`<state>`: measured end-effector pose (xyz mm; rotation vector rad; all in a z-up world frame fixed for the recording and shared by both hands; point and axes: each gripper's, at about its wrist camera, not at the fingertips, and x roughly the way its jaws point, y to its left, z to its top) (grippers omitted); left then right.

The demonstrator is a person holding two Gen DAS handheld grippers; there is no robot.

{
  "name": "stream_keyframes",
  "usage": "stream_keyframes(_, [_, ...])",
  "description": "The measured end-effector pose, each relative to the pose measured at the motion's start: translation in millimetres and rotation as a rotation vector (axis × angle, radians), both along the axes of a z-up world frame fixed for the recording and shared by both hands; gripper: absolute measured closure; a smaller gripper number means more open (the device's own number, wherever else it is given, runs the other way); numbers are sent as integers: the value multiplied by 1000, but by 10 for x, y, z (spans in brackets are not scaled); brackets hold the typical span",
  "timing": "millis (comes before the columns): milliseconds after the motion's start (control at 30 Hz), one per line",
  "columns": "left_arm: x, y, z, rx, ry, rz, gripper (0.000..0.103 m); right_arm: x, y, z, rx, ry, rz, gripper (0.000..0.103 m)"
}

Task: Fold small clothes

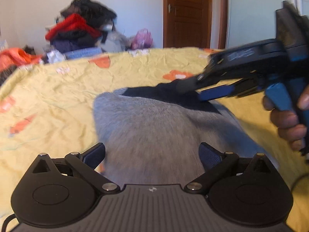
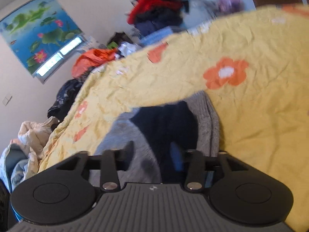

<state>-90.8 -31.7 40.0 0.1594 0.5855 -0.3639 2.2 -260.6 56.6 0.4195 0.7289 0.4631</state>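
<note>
Left wrist view shows a small grey knit garment (image 1: 146, 127) lying on the yellow flowered bedsheet (image 1: 58, 96), with a dark navy panel (image 1: 170, 96) at its far end, perhaps a collar, a lining or a second piece; motion blur keeps me from telling which. The left gripper (image 1: 152, 154) hangs over the near part of the grey knit with its blue-padded fingers (image 1: 209, 155) spread wide and nothing between them. The right gripper (image 1: 193, 89) reaches in from the right, held by the person's hand (image 1: 285, 119), and its tips are at the navy edge; from this side the fingers look close together on the cloth, but the blur leaves it unsure. In the right wrist view the same gripper (image 2: 152, 154) shows its fingers some way apart with grey and navy fabric running between and under them, so I cannot tell whether it has truly pinched the cloth or is only pressing on it. As for progress, the garment (image 2: 204, 119) seems to lie in a compact, roughly rectangular shape with one doubled edge at the right, which suggests at least one fold is made; I judge that a last fold or a smoothing of the navy end is left. A heap of other clothes (image 1: 81, 31) sits beyond the bed, unfolded.
</note>
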Motion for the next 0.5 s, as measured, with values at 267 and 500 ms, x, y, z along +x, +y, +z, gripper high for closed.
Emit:
stream_keyframes(267, [-397,-86,-342,27,83,-285,0,-634,136,-176,-78,3,161,37])
stream_keyframes(500, [-314,295,-63,-205,176,-170,1,-822,198,-1,-169,-24,155,31])
